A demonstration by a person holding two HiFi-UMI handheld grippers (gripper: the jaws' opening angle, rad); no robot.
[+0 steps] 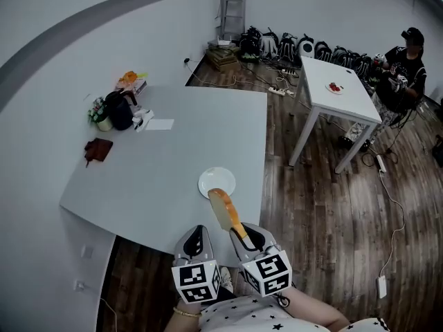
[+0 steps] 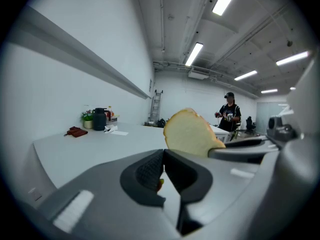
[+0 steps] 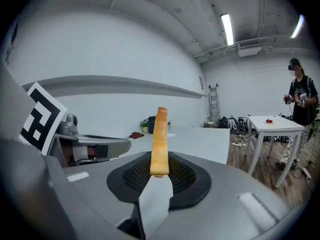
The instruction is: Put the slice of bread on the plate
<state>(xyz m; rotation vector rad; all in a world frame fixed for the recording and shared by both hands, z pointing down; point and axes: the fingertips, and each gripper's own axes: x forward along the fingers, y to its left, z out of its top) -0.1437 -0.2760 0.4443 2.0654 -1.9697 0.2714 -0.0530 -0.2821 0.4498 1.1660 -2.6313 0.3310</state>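
My right gripper (image 1: 239,231) is shut on the lower end of a bread slice (image 1: 225,209), which sticks out over the near edge of the grey table (image 1: 159,178). The slice's far end reaches the near rim of a bare white plate (image 1: 217,181). In the right gripper view the bread slice (image 3: 160,139) stands edge-on, clamped between the jaws of the right gripper (image 3: 159,175). My left gripper (image 1: 197,235) hovers just left of it, shut and holding nothing. In the left gripper view the pads of the left gripper (image 2: 163,170) meet, with the bread slice (image 2: 190,133) showing broadside beyond them.
A black flask (image 1: 119,109), a potted plant (image 1: 101,114), papers (image 1: 159,124) and a dark red cloth (image 1: 97,149) sit at the table's far left. A second white table (image 1: 339,88) with a small plate stands at the right, a person (image 1: 407,64) beside it. Backpacks (image 1: 291,47) line the wall.
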